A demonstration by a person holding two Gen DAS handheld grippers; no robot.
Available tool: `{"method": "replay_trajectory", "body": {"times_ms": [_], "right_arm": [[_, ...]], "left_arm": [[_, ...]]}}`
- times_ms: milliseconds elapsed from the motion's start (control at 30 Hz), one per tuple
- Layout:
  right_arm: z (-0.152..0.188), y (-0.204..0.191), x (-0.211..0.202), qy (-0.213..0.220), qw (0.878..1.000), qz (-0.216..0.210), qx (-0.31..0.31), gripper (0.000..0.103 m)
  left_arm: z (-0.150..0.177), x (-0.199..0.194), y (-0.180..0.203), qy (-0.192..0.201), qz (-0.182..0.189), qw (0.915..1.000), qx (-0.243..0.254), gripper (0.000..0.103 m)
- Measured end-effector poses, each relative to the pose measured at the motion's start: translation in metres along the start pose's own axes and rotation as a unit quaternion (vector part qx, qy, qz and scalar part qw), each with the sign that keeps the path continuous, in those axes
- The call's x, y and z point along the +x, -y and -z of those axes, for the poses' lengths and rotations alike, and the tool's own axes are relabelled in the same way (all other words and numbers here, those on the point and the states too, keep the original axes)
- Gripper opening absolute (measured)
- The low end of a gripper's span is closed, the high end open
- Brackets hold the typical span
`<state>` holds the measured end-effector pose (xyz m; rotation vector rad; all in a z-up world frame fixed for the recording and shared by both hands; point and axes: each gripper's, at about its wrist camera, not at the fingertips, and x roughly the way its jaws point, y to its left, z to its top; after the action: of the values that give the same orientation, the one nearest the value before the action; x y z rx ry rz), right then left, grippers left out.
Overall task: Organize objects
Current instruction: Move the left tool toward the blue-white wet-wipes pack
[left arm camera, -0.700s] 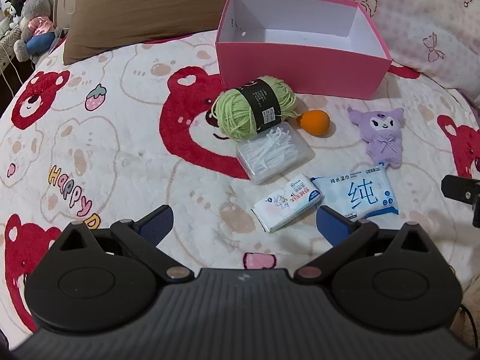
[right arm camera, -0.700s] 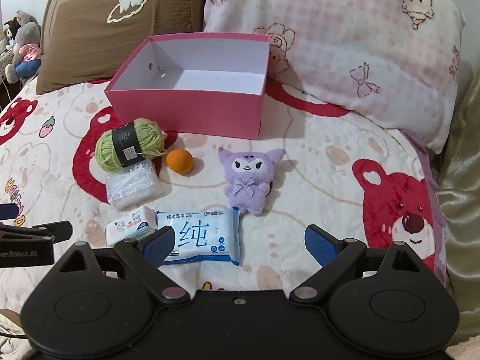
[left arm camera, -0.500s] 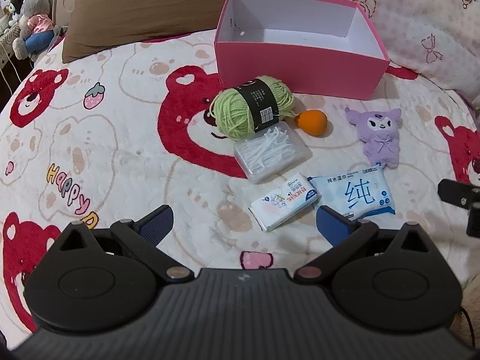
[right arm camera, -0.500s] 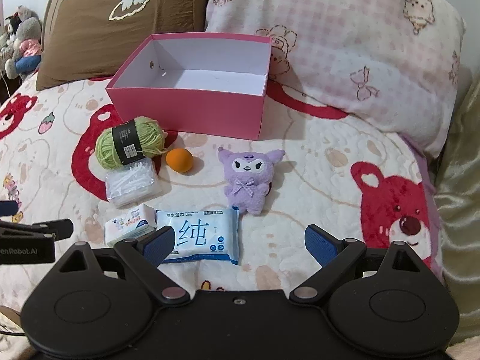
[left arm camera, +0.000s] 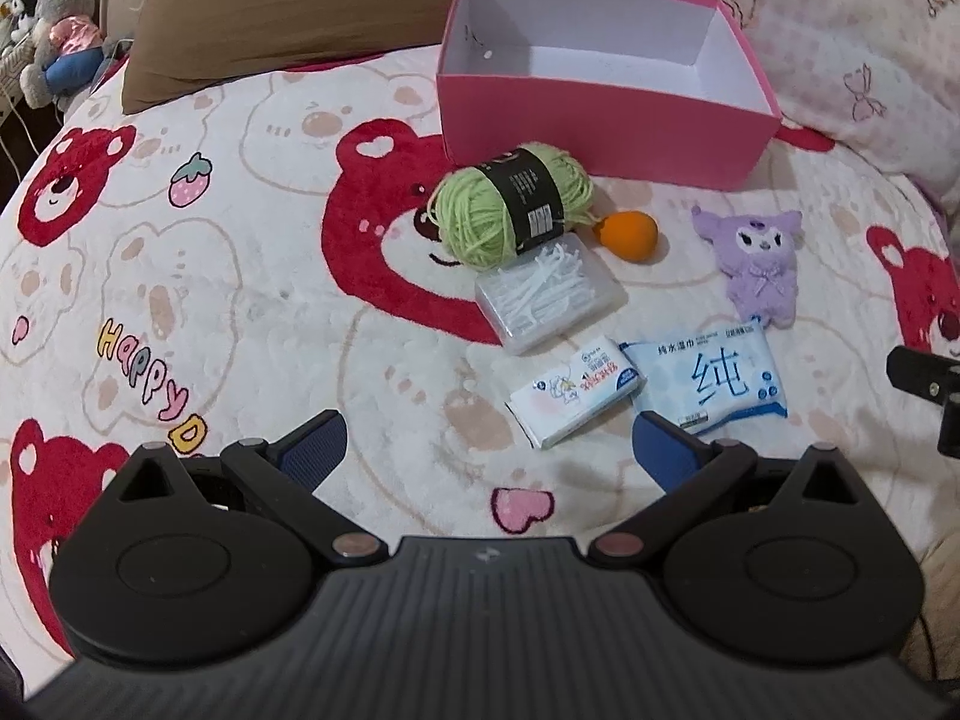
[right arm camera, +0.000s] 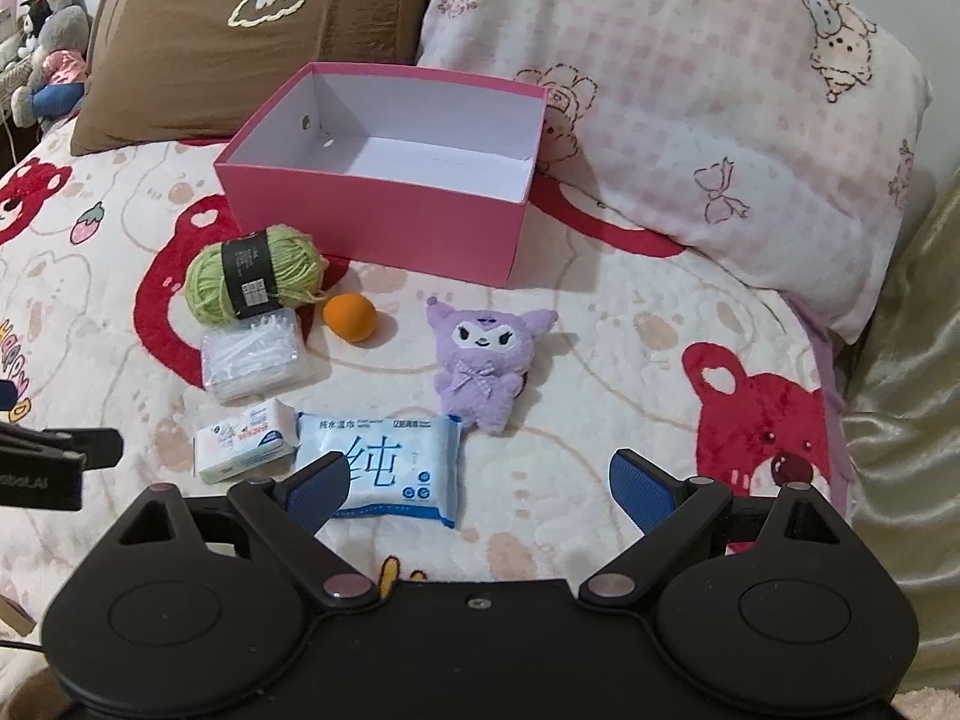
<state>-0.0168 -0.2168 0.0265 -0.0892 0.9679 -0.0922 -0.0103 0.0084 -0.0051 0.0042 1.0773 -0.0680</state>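
Observation:
An empty pink box (left arm camera: 600, 120) (right arm camera: 372, 216) stands open on the bear-print bedspread. In front of it lie a green yarn ball (left arm camera: 510, 207) (right arm camera: 255, 279), an orange ball (left arm camera: 629, 235) (right arm camera: 350, 316), a clear box of floss picks (left arm camera: 549, 297) (right arm camera: 255, 360), a purple plush (left arm camera: 757, 261) (right arm camera: 483, 360), a small tissue pack (left arm camera: 576, 396) (right arm camera: 243, 447) and a blue wet-wipes pack (left arm camera: 708, 375) (right arm camera: 384, 459). My left gripper (left arm camera: 489, 456) is open and empty, just short of the tissue pack. My right gripper (right arm camera: 480, 483) is open and empty, over the wipes pack's near edge.
A brown pillow (left arm camera: 288, 6) (right arm camera: 252, 36) and a pink checked pillow (left arm camera: 858, 36) (right arm camera: 690, 108) lie behind the box. Stuffed toys (left arm camera: 54, 42) sit at the far left. A gold cover (right arm camera: 906, 360) lies along the right edge of the bed.
Both grippers have shifted slightly, so the objects sit a little differently in view. Both stay open and nothing on the bed has moved.

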Motion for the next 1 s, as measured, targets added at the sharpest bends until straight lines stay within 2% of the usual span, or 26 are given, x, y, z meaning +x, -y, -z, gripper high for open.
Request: {"method": "replay_trajectory", "body": {"times_ms": [133,233,467,1000], "right_arm": [[-0.003,0.0,0.0,0.001,1.0,-0.013,0.007,0.096],[-0.001,-0.001,-0.003,0.009,0.999,-0.038,-0.005,0.096],[-0.003,0.005,-0.003,0.007,0.997,-0.071,0.021,0.097],[0.0,0.01,0.009,-0.033,0.996,-0.069,0.05,0.103]], "left_arm": [[-0.004,-0.003,-0.004,0.006,0.015,0.9999,-0.006,0.101],[-0.005,-0.008,-0.006,0.02,0.008,0.9996,-0.018,0.101],[-0.005,-0.011,-0.003,0.02,0.01,0.9995,-0.021,0.102],[0.0,-0.004,0.001,0.005,0.013,0.9995,-0.028,0.103]]}}
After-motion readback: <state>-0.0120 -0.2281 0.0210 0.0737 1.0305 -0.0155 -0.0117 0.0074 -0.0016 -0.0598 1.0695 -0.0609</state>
